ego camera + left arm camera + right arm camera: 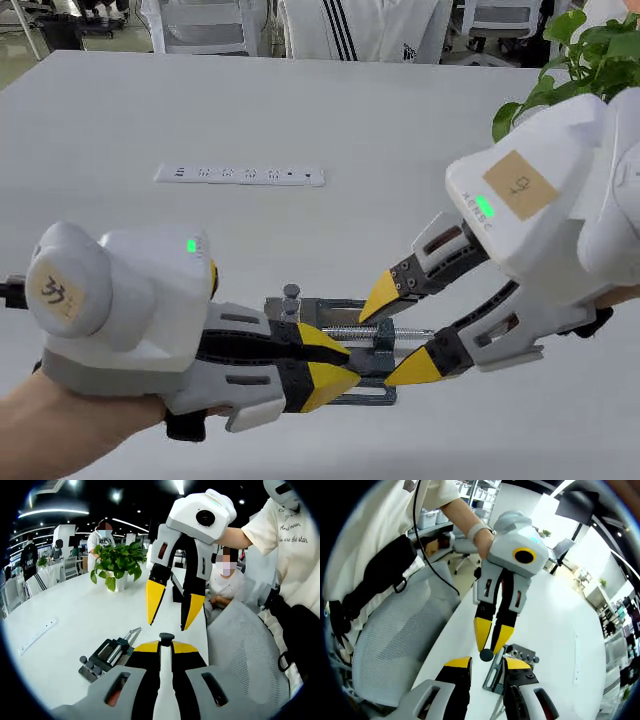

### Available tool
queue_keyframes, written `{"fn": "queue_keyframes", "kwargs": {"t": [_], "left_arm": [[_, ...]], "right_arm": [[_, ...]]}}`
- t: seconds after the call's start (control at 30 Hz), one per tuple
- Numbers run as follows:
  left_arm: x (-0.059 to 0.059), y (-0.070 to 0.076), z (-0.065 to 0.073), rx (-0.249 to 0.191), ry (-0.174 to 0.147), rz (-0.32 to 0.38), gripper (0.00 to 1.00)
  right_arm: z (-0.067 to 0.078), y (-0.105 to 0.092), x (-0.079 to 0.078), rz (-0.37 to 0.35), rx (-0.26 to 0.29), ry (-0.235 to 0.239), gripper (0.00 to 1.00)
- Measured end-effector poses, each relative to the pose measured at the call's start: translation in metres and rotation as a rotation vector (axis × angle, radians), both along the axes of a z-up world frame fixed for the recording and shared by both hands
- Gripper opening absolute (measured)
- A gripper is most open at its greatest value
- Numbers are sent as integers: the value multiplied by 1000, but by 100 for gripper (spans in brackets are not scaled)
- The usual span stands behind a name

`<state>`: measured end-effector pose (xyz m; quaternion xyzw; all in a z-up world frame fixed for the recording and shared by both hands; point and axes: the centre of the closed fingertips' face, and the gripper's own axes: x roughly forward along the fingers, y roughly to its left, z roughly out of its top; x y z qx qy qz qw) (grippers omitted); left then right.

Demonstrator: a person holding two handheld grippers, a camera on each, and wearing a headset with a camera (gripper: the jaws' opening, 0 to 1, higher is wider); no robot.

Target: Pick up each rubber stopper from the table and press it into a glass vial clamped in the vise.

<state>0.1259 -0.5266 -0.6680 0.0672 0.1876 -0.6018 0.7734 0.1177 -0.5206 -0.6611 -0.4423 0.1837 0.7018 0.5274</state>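
My left gripper (345, 362) is shut on a small dark rubber stopper (166, 639), pinched at its yellow fingertips. The same stopper (486, 655) hangs just in front of my right gripper (489, 664), which is open with its jaws on either side. In the head view my right gripper (396, 333) comes in from the right, spread wide above a small metal vise (372, 352) on the white table. The vise (107, 655) lies left of my left gripper's jaws. Dark round tops (290, 295) stand at the vise's far end; I cannot tell vials from stoppers there.
A white power strip (240, 175) lies further back on the table. A potted plant (585, 50) stands at the far right. A grey mesh chair (245, 650) sits off the table's edge beside the person in a white shirt.
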Motion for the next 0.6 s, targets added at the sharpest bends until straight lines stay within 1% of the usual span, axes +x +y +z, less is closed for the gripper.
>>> {"fn": "queue_keyframes", "kwargs": {"t": [0.03,0.1,0.13,0.2,0.27,0.3,0.47,0.6], "left_arm": [[-1,-1,-1,4,-8,-11,3],[-3,-2,0,0,3,-18,3],[-3,-2,0,-2,1,-18,3],[-3,-3,0,-4,3,-23,3],[-4,-3,1,-10,9,-26,3],[-4,-3,0,-6,5,-32,3],[-6,-3,0,-3,10,-41,3],[-7,-3,-1,0,11,-44,3]], "right_arm": [[-1,0,-2,5,-1,2,20],[-3,0,-5,16,-8,3,18],[-5,-1,-6,23,-16,-3,17],[-6,-2,-7,24,-22,3,15],[-7,-2,-9,28,-21,5,15],[-7,-2,-9,28,-20,1,15],[-7,-1,-9,35,-13,-7,11],[-6,0,-10,37,-10,0,10]]}}
